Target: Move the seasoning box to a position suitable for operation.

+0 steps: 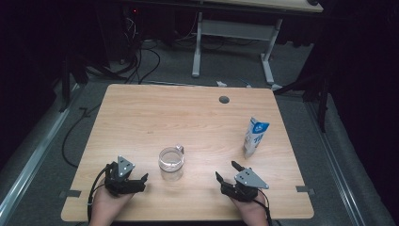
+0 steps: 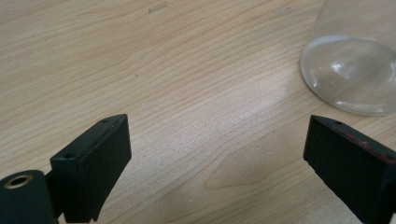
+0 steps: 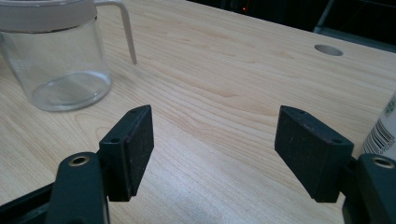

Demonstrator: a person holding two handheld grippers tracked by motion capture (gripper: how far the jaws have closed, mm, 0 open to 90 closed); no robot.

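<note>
A clear glass mug (image 1: 171, 162) with a small handle stands upright near the front middle of the wooden table (image 1: 188, 113). A blue-and-white carton (image 1: 255, 136) stands upright at the right. My left gripper (image 1: 142, 182) rests at the front left, its jaws open toward the mug and holding nothing. In the left gripper view, the gripper (image 2: 217, 128) has bare tabletop between its jaws, and the mug's base (image 2: 355, 74) sits at the upper right. My right gripper (image 1: 227, 170) lies open at the front right. Its own view shows the gripper (image 3: 215, 116) empty, with the mug (image 3: 56, 60) far left and the carton's edge (image 3: 385, 126) at the right.
A round cable hole (image 1: 224, 99) sits near the table's far edge. Beyond the table, a white desk frame (image 1: 230, 42) stands on the grey floor with loose cables (image 1: 141, 61). Bare wood spreads over the table's left and far parts.
</note>
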